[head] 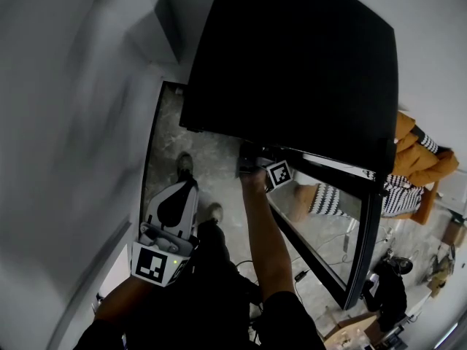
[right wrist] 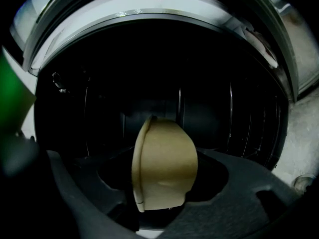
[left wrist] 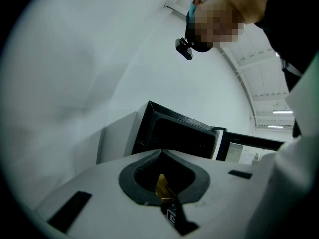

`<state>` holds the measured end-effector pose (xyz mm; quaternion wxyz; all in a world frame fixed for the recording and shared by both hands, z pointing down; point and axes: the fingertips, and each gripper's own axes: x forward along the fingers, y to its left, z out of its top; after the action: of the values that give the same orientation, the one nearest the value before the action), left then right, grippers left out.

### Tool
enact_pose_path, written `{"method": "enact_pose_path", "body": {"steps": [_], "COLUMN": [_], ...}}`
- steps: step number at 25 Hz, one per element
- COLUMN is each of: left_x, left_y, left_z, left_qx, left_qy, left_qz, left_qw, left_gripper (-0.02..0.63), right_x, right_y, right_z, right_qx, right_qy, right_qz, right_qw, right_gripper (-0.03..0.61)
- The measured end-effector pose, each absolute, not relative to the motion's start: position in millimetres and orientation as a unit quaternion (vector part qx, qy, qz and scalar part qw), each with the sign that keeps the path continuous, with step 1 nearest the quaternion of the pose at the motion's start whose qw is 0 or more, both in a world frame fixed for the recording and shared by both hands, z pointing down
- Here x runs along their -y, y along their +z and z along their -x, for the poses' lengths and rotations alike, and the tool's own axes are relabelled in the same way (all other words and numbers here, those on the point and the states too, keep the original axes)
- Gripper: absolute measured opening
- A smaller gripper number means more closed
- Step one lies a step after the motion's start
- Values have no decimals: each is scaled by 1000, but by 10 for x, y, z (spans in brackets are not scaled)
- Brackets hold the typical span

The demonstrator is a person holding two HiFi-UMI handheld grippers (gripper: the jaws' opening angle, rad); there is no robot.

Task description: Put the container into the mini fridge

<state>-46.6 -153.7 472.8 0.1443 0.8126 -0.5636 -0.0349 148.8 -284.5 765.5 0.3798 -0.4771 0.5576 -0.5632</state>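
At 9 o'clock in the head view the smooth white wall fills the edge, and beside it runs a strip of grey, marble-veined floor. At 7 o'clock your left gripper hangs off your forearm, with its black-and-white marker cube nearest you. Its pale matte plastic jaws are pressed together with nothing between them. The left gripper view confirms it: the two halves meet at the tip, and their dark ribbed rubber pads outline a teardrop-shaped hollow with a small brass-coloured part inside it. That gripper points up toward the boxy black mini fridge, well apart from it. In the head view the fridge's flat, glossy black top takes up everything from 11 to 2 o'clock. Your right gripper reaches in under its front edge near the centre. In the right gripper view the dark grey jaws are clamped on the container, a tan, matte, dome-shaped piece with a thin raised rim along its left side, held on edge. It sits inside the fridge's black cavity, with thin wire shelf bars showing from 1 to 4 o'clock behind it and the pale door seal arching at 12. At 4 o'clock in the head view the black-framed glass door stands swung open, its pane reflective. Past it, at 3 o'clock, lies an orange padded garment.
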Motion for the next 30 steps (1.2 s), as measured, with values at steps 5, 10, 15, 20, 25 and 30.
{"method": "enact_pose_path", "body": {"steps": [5, 10, 15, 20, 25, 30], "left_x": [1528, 1500, 1444, 1493, 1511, 1501], "left_y": [4716, 4716, 4759, 4710, 4721, 4744], "left_z": [460, 406, 370, 390, 427, 454], "left_qx": [564, 559, 554, 556, 558, 558], "left_qy": [-38, -39, -31, -38, -36, -34], "left_qz": [-812, -815, -817, -816, -814, -814], "left_qw": [144, 148, 158, 154, 156, 158], "left_gripper": [5, 5, 5, 5, 5, 5], "right_x": [2802, 2693, 2546, 2407, 2419, 2506], "right_y": [7623, 7634, 7611, 7642, 7655, 7673], "right_z": [-1498, -1482, -1444, -1371, -1376, -1384], "right_qx": [-559, -562, -564, -568, -568, -565], "right_qy": [-561, -563, -567, -572, -571, -571], "right_qz": [477, 475, 466, 464, 465, 468], "right_qw": [381, 375, 379, 366, 368, 368], "right_gripper": [247, 250, 250, 232, 215, 214]}}
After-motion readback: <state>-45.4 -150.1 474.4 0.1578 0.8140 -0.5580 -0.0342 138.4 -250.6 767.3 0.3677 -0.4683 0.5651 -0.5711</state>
